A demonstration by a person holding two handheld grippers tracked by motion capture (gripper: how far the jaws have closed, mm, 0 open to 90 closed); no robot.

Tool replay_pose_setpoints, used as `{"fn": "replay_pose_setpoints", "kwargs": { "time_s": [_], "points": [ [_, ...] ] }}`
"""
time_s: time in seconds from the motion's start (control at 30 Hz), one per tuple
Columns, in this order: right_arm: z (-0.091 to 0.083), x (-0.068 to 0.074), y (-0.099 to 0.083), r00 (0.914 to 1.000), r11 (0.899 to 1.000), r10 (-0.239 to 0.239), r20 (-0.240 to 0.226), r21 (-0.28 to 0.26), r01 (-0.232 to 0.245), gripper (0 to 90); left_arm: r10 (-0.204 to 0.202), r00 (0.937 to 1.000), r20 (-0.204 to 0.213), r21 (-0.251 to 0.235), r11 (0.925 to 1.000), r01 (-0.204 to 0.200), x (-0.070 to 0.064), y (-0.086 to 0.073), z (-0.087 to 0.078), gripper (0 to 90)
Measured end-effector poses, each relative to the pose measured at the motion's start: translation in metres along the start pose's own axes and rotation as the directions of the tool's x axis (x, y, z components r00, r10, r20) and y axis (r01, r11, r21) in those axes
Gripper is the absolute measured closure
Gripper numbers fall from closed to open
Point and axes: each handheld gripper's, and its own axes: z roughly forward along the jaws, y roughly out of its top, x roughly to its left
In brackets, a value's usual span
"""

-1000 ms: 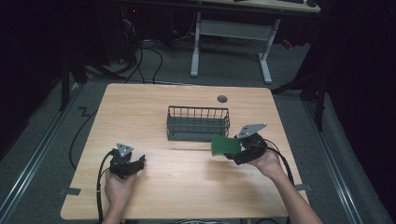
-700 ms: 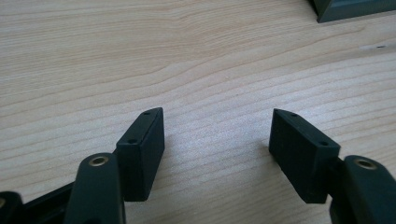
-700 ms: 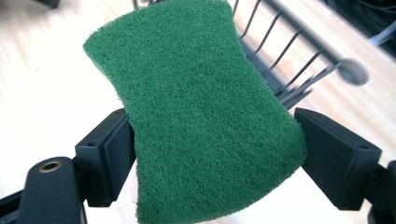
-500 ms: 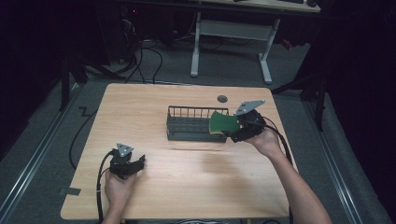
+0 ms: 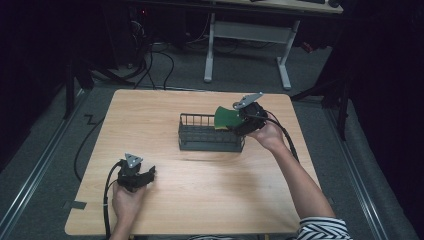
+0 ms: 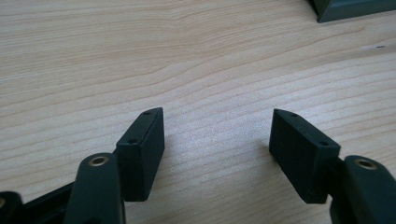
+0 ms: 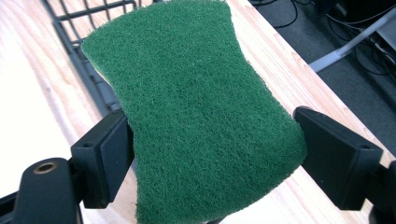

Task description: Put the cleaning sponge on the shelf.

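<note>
Wooden table in a dark room. One left gripper at 8 o'clock, resting on the wood, jaws spread and empty. One wire basket at centre. One right gripper at 2 o'clock, jaws pinching one green sponge over the basket's right end, long axis along the jaws; its underside is hidden.

table left half: bare | centre: wire basket blocks

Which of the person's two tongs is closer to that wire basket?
The right tongs: they hold a green sponge over the basket's right end. The left tongs rest open on the table, well short of it.
</note>
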Motion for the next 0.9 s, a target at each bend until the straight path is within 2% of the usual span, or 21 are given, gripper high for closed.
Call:
{"fn": "replay_pose_setpoints", "kwargs": {
  "time_s": [0.27, 0.5, 0.63, 0.77, 0.8, 0.9],
  "points": [
    [0.015, -0.004, 0.0, 0.9999, 1.0, -0.01, 0.009, 0.024, 0.01, 15.6, 0.001, 1.0, 0.001, 0.0, 1.0, -0.001, 0.0, 0.0, 0.0, 36.0],
    [0.025, -0.006, -0.003, 0.9994, 0.998, -0.032, -0.011, 0.051, 0.033, 13.3, 0.002, 1.0, 0.002, 0.001, 1.0, -0.002, 0.0, 0.0, 0.0, 36.0],
    [0.029, -0.008, -0.006, 0.999, 0.997, -0.02, -0.04, 0.073, 0.023, 9.8, 0.003, 1.0, 0.002, 0.0, 1.0, -0.003, 0.0, 0.0, 0.0, 36.1],
    [0.031, -0.01, -0.008, 0.9991, 0.997, -0.012, -0.042, 0.081, 0.015, 7.4, 0.003, 1.0, 0.002, 0.0, 1.0, -0.003, 0.0, 0.0, 0.0, 36.1],
    [0.032, -0.01, -0.008, 0.9991, 0.996, 0.005, -0.041, 0.086, -0.001, 6.6, 0.004, 1.0, 0.002, 0.0, 1.0, -0.004, 0.0, 0.0, 0.0, 36.2],
    [0.031, -0.011, -0.008, 0.9989, 0.997, -0.001, -0.046, 0.077, 0.004, 6.8, 0.004, 1.0, 0.002, 0.0, 1.0, -0.004, 0.0, 0.0, 0.0, 36.2]
  ]
}}
